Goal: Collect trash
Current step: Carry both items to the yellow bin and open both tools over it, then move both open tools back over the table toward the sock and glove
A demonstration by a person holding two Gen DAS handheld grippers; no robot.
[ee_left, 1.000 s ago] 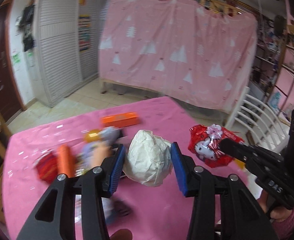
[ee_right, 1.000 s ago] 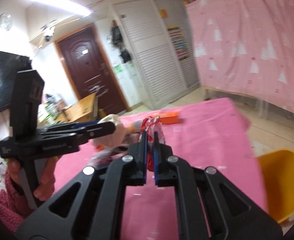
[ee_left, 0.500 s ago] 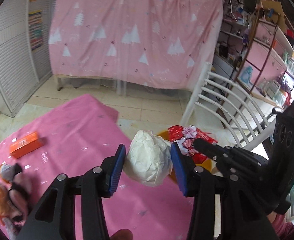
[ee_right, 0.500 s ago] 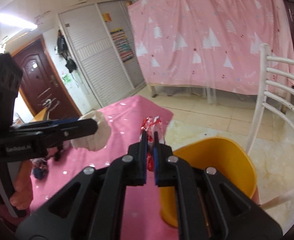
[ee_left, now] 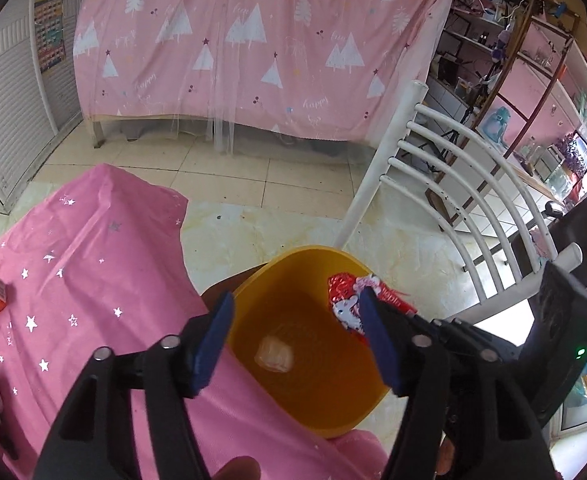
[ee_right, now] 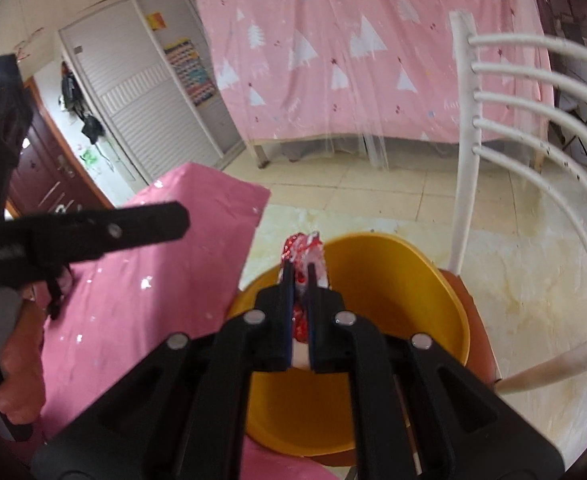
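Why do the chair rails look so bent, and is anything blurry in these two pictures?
Left wrist view: fisheye bends the white chair, dark corners, mostly sharp. Right wrist view: same bending; the red wrapper and the pink tablecloth look slightly soft.

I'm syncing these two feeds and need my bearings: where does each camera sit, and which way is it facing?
Left wrist: rides the left hand-held gripper, angled down into the yellow bin beside the pink-clothed table; its jaws are opening with nothing between them, a finger shows at the bottom edge.
Right wrist: rides the right hand-held gripper, facing the bin over the red wrapper it pinches; the other gripper and a hand show at left.
Shared: bin, wrapper, white chair, pink curtain.
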